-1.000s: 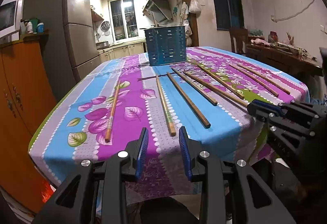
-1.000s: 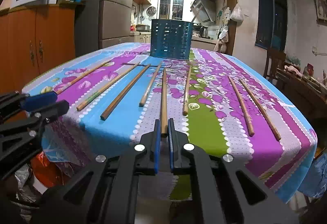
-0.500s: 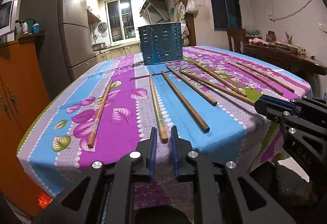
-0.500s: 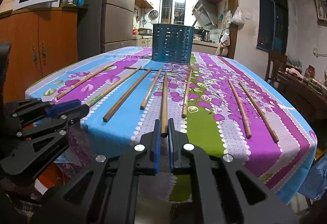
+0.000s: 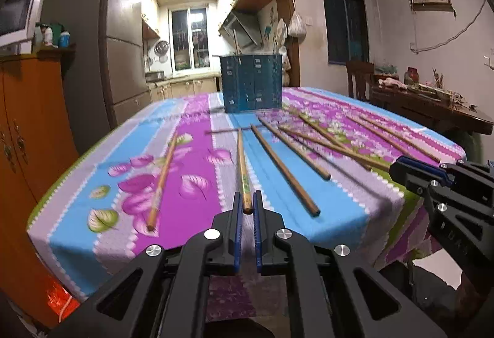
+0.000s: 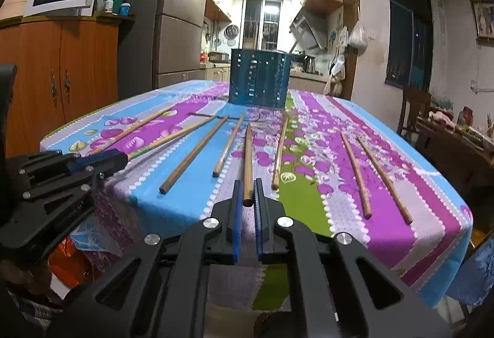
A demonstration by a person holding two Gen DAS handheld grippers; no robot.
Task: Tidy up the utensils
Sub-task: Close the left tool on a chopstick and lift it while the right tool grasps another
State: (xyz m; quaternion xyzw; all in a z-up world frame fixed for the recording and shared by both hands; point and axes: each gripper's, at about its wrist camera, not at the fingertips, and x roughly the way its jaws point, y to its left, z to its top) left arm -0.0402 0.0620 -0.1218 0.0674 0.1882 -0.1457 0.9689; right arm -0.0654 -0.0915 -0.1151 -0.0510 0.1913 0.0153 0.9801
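Note:
Several wooden chopsticks lie in a row on the flowered tablecloth [image 5: 191, 171]. A blue perforated utensil holder [image 5: 251, 85] [image 6: 259, 81] stands upright at the far end. My left gripper [image 5: 246, 202] is at the table's near edge. Its jaws are closing the last bit and the pads press on the near end of a green-marked chopstick [image 5: 242, 159]. My right gripper [image 6: 247, 193] is shut on the near end of a plain brown chopstick [image 6: 248, 152]. Each gripper shows at the side of the other's view, the right gripper [image 5: 401, 168] and the left gripper [image 6: 117, 157].
Loose chopsticks lie either side of the held ones [image 5: 160, 180] [image 6: 355, 171]. An orange cabinet [image 5: 31, 128] and a grey fridge [image 5: 123, 60] stand to the left. A chair [image 6: 413, 109] and a cluttered dark side table [image 5: 432, 112] stand to the right.
My left gripper moved forward to the table edge and its jaws closed from wide apart onto the green-marked chopstick. The right gripper stayed shut on its chopstick.

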